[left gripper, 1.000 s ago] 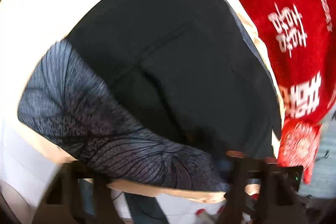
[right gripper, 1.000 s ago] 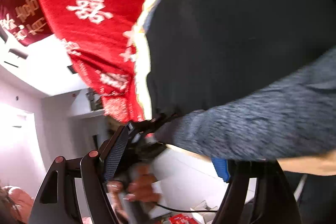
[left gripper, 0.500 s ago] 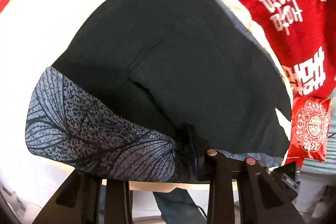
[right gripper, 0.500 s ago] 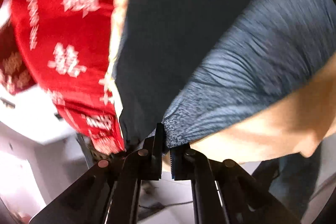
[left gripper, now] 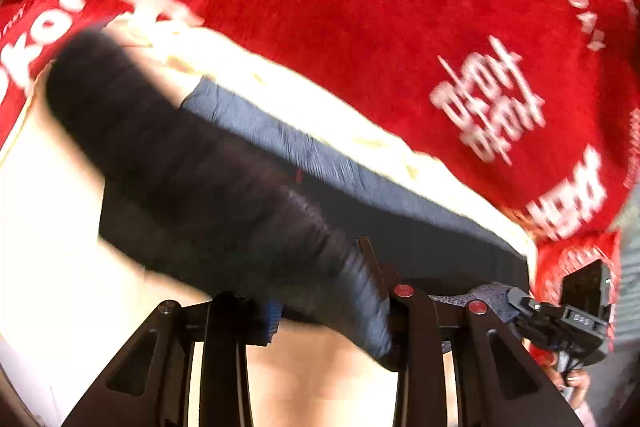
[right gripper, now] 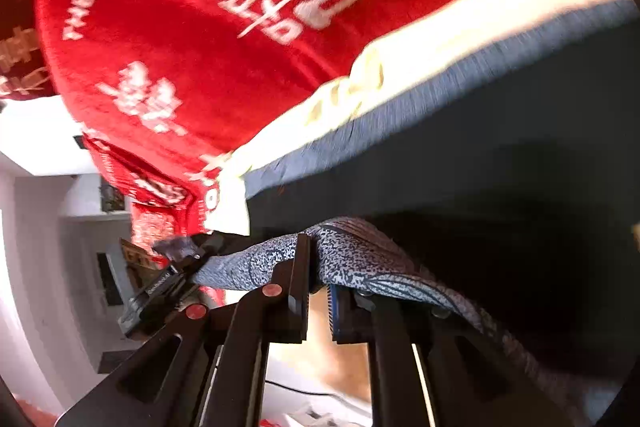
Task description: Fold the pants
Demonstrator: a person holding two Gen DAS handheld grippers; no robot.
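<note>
Nearest the lens in the right wrist view, the right gripper (right gripper: pixel 319 291) is pinching the speckled grey waistband (right gripper: pixel 360 259) of the pants (right gripper: pixel 500 155); its jaws are standing almost together, with only a narrow slit showing below the cloth draped over their tips. In the left wrist view, the left gripper (left gripper: pixel 328 311) is carrying a rolled, blurred fold of the dark pants (left gripper: pixel 192 171) across its tips. Its two fingers are sitting well apart, and the fabric is pressing against the inner side of the right-hand finger (left gripper: pixel 404 307) (whether the jaws are actually gripping it or merely bearing it, I cannot tell).

Beyond the grippers, the pants are lying spread on a cream-coloured surface (left gripper: pixel 44 227), one grey-blue edge (right gripper: pixel 420 95) running along their far side. Past that edge a strip of cream bedding is showing, and behind it a red blanket (right gripper: pixel 200 47) with white lettering is filling the background. At the left of the right wrist view, the other gripper's body is showing against a white room.
</note>
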